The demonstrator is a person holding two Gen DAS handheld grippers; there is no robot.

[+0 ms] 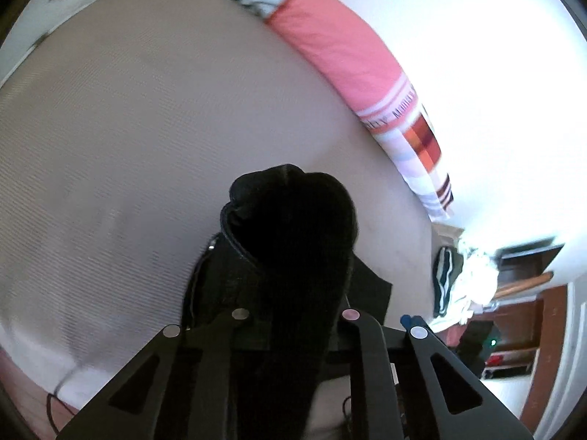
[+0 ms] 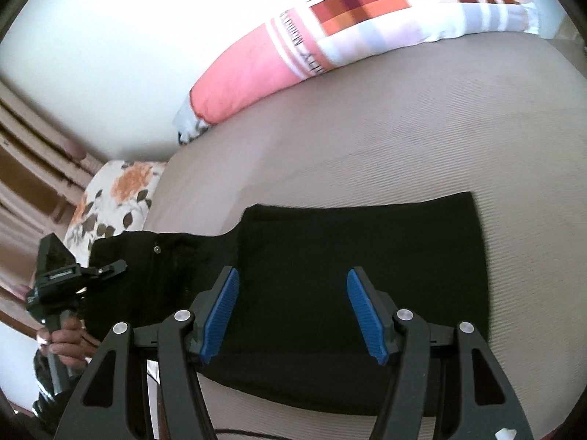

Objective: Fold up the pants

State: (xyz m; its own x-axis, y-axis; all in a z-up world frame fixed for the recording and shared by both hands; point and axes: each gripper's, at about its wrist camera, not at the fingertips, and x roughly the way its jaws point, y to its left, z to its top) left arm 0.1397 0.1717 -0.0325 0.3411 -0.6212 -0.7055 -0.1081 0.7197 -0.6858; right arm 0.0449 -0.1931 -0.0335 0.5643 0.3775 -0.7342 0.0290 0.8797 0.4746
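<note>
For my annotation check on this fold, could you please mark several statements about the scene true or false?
1. The right gripper is open, with nothing between its blue pads. True.
2. The left gripper is empty. False: black cloth of the pants is bunched between its fingers.
3. The pants lie on a beige bedcover. True.
4. The long pillow is green. False: it is pink with white and orange-red checks.

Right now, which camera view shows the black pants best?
The right wrist view is best: the pants lie flat on the beige bed, with the button end at the picture's left. The left wrist view shows only a dark bunch of the pants pinched in the left hand-held gripper, hiding their shape.
</note>
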